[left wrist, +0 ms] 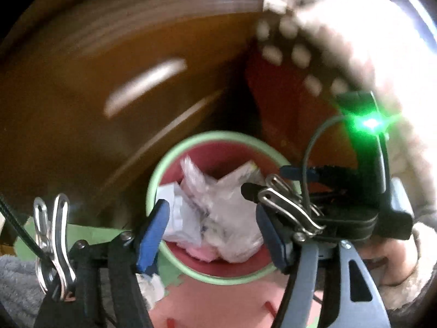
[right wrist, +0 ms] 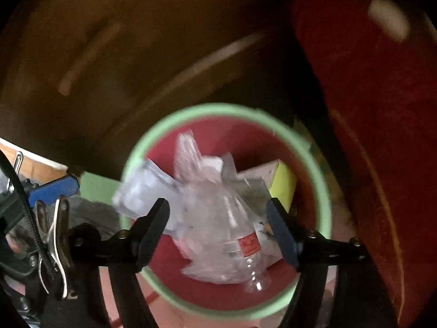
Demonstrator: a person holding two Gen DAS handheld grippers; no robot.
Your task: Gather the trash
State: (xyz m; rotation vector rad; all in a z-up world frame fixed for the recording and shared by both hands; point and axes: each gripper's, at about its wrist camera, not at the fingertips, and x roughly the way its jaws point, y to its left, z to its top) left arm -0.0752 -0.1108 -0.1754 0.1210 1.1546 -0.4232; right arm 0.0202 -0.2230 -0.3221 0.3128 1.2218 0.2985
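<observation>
- Trash [right wrist: 218, 218] is seen lying inside the round bin [right wrist: 325, 199], which has a pale green rim and a pink inside: a crumpled clear plastic bag, a clear bottle with a red label [right wrist: 247, 243], white paper and a yellow-sided carton [right wrist: 284, 186] against the far wall.
- The pile is judged to be loose rather than packed; one flap of clear plastic [right wrist: 142, 188] is draped over the near-left rim and could slip out if caught.
- The left claw [left wrist: 215, 232] is held above the bin, pointing steeply down, with its blue pads spread wide and nothing between them; the trash is only seen through the gap, well below.
- The right claw [right wrist: 218, 227] is likewise held open and empty over the bin mouth; neither pad is pressed on anything.
- From this, the drop into the bin is judged done, and the claws are placed so that whatever is let go falls inside the rim.
- In the left view the right claw is seen just beside the bin's right rim, with a green light on its body; the two tools are close, so little room is left between them.
- The bin stands on pink and green floor mats [left wrist: 196, 300], with brown wooden furniture [left wrist: 109, 82] close behind and red cloth [right wrist: 368, 109] to the right; free room lies mostly upward and toward the person.
</observation>
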